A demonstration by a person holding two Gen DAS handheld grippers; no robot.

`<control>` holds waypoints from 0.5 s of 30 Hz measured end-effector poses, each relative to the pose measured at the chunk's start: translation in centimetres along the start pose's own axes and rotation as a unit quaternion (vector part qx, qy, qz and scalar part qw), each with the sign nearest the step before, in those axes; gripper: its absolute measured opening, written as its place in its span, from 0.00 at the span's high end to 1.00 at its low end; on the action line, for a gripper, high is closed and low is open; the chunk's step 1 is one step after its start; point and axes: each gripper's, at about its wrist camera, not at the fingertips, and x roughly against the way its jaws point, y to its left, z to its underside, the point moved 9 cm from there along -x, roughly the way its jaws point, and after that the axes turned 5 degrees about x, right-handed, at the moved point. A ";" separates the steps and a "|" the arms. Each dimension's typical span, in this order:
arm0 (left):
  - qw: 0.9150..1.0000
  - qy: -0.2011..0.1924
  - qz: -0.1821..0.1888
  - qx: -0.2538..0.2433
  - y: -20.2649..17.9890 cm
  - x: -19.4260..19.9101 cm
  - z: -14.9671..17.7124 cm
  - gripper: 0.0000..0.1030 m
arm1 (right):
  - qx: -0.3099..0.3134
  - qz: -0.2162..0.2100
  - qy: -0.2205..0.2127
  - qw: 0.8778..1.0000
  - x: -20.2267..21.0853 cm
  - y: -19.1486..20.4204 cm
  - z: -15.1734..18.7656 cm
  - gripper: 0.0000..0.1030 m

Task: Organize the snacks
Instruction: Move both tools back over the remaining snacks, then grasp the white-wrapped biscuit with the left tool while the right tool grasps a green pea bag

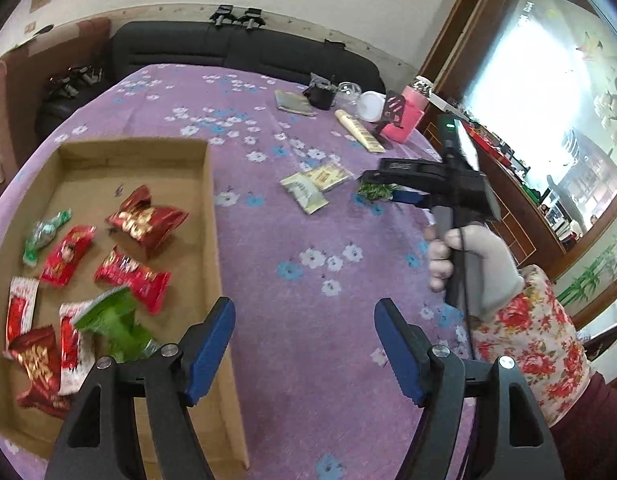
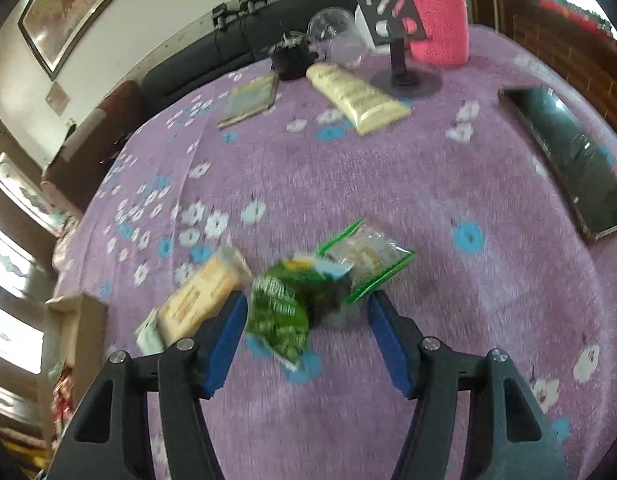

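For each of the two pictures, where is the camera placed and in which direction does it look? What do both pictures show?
Left wrist: on the left gripper, facing across the table toward the cardboard box; the right hand shows.
Right wrist: on the right gripper, facing down at the green snack packet; only its own fingers show.
Shared: the green packet, yellow packets, pink cup, purple cloth.

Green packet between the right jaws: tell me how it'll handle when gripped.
The green packet looks like crinkly film, so probably floppy and light. Glossy wrap may slip. It overlaps a clear bag, which might drag along.
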 end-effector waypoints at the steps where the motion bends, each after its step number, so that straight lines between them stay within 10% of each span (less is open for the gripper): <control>1: 1.000 -0.001 0.002 -0.003 -0.3 -0.1 -0.3 0.27 | 0.005 0.008 -0.002 1.000 -0.2 0.2 -0.2 0.57; 15: 0.999 0.025 -0.003 -0.028 -3.3 -8.6 -7.1 0.25 | 0.021 -0.047 0.003 0.999 3.7 -0.7 4.4 0.69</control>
